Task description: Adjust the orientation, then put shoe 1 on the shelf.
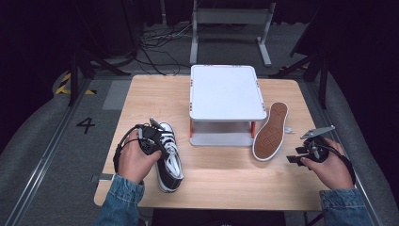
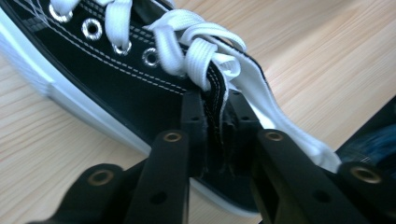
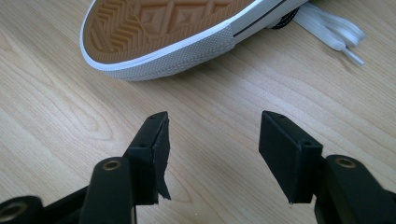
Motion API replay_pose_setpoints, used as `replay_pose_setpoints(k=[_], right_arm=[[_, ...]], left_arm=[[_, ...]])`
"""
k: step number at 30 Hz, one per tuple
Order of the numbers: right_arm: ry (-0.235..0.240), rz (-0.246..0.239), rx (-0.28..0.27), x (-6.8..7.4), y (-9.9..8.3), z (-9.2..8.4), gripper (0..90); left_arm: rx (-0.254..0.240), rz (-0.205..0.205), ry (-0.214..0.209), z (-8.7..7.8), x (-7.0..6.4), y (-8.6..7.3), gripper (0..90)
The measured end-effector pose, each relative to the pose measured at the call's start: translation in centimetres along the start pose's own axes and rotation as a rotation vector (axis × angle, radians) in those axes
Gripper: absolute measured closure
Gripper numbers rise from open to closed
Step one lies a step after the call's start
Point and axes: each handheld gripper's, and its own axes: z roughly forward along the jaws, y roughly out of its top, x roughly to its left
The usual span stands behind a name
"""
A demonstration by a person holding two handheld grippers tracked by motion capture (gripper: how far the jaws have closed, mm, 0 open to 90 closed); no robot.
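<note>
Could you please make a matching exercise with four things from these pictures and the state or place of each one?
Things:
1. black shoe
2. second shoe
3. white stand
4. right gripper

States:
A. lies with tan sole showing
B. open over bare table
C. upright, its collar edge between the left gripper's jaws
D. stands at the middle of the table's far side

Pairs: 1-C, 2-A, 3-D, 4-B

We see a black canvas sneaker (image 1: 168,155) with white laces and a white rubber sole standing upright on the tabletop (image 1: 221,183), near its front left edge. Its mate (image 1: 271,131) lies tipped on its side at the right, tan patterned sole facing us, laces trailing behind.
</note>
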Motion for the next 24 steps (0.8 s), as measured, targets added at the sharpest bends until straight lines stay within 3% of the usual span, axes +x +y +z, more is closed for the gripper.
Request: replay_pose_setpoints(k=[2,3,5,7,8,11,13,14,24], right_arm=[[0.0,0.0,0.0,0.0,0.0,0.0,44.2],[0.0,0.0,-0.001,-0.1,0.0,0.1,44.2],[0.001,-0.001,0.003,-0.1,-0.1,0.2,44.2],[0.002,0.001,0.007,-0.1,-0.2,0.2,44.1],[0.002,0.001,0.007,-0.1,-0.2,0.2,44.1],[0.0,0.005,0.008,-0.1,-0.4,0.2,44.0],[0.0,0.004,0.005,0.0,-0.5,0.1,44.0],[0.0,0.006,0.005,0.0,-0.6,0.0,44.0],[0.003,0.008,0.007,-0.2,-0.9,0.2,43.4]], left_arm=[[-0.011,-0.007,0.009,-0.5,0.7,-0.3,66.3],[-0.024,0.015,0.008,-0.8,1.1,-0.4,65.9],[-0.029,0.071,0.003,-1.3,1.1,-0.4,58.7],[-0.013,0.142,0.03,-1.7,0.5,-0.1,53.6],[-0.013,0.142,0.03,-1.7,0.5,-0.1,51.9],[0.028,0.25,0.052,-1.6,-0.3,0.3,47.5],[0.023,0.32,0.102,-1.2,-0.2,0.5,45.1],[0.016,0.321,0.119,-0.8,-0.1,0.6,41.3],[-0.007,0.444,-0.003,1.3,0.4,1.3,36.3]])
